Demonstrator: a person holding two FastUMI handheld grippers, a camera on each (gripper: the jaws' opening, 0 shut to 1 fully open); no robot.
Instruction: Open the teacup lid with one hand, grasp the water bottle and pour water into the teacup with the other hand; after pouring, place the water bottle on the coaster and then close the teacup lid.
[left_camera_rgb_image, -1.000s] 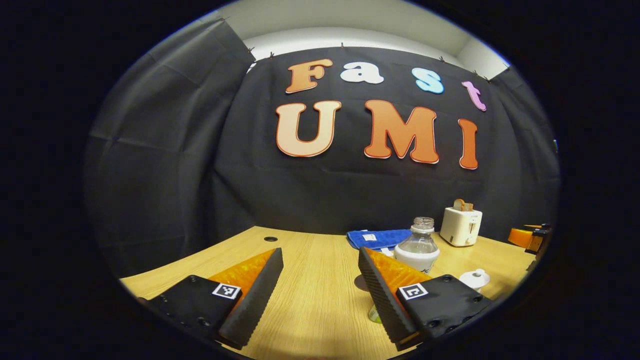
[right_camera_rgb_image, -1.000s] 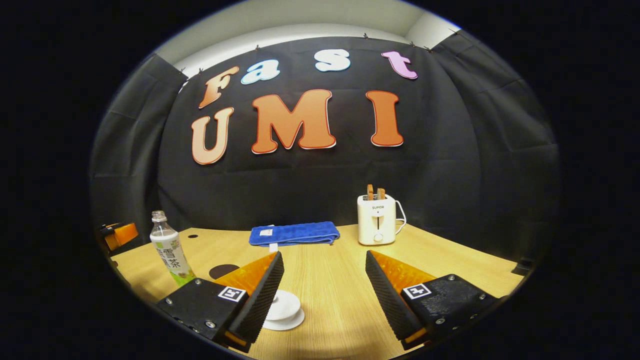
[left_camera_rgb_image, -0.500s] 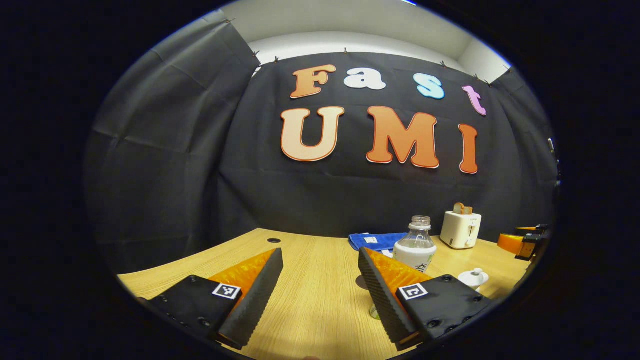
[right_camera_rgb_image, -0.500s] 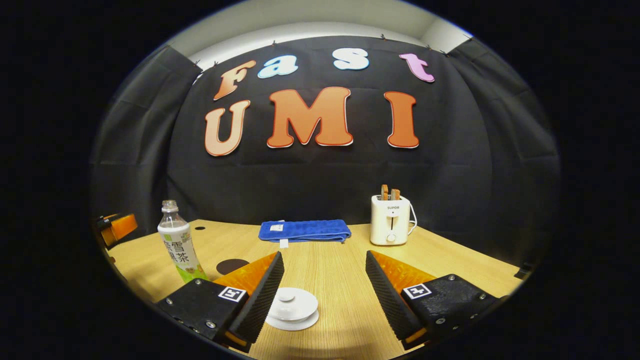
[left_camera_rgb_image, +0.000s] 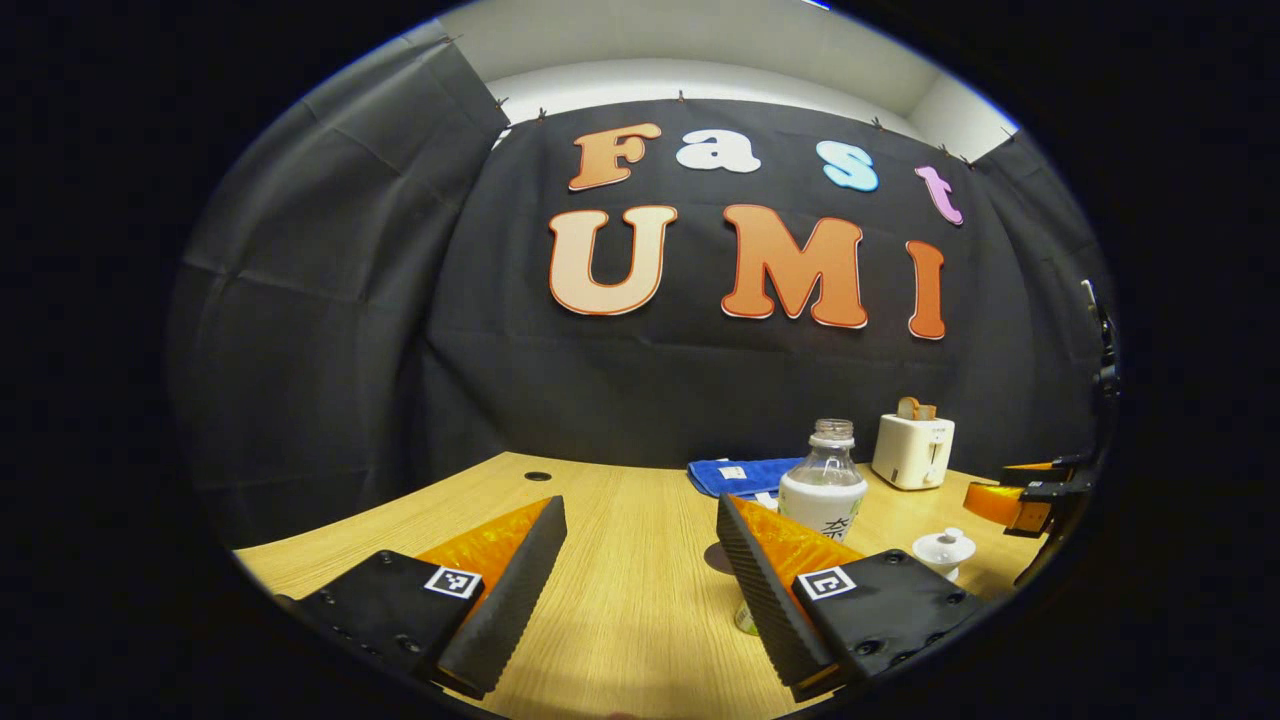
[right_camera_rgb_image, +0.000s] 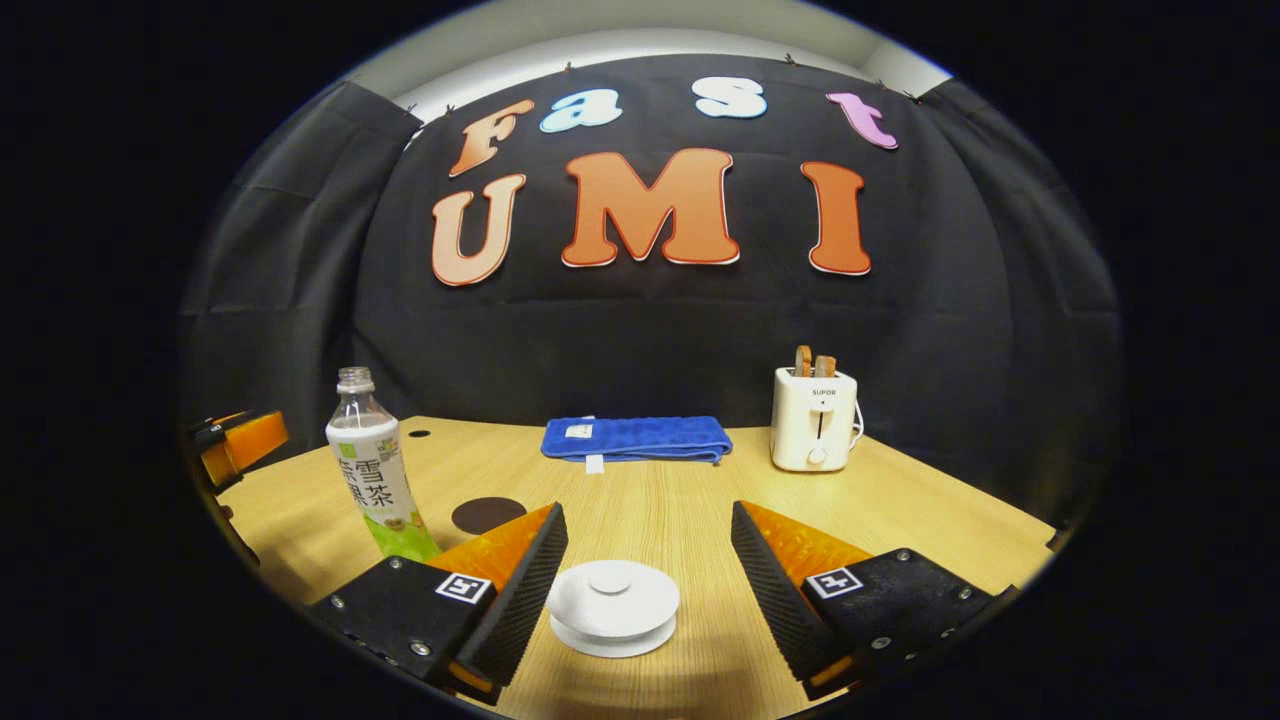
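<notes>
A white lidded teacup stands on the wooden table, low between the fingers of my open right gripper; neither finger touches it. The uncapped water bottle, with a white and green label, stands upright to its left. A dark round coaster lies between bottle and cup. In the left gripper view, my left gripper is open and holds nothing. The bottle rises just behind its right finger, the coaster peeks beside it, and the teacup sits farther right.
A folded blue towel and a white toaster with bread slices stand at the back of the table. A small hole marks the tabletop at far left. The other gripper shows at each view's edge.
My right gripper has swung toward the teacup, which now sits centred between its fingers instead of behind the left one. The left gripper has barely shifted. Both stayed open.
</notes>
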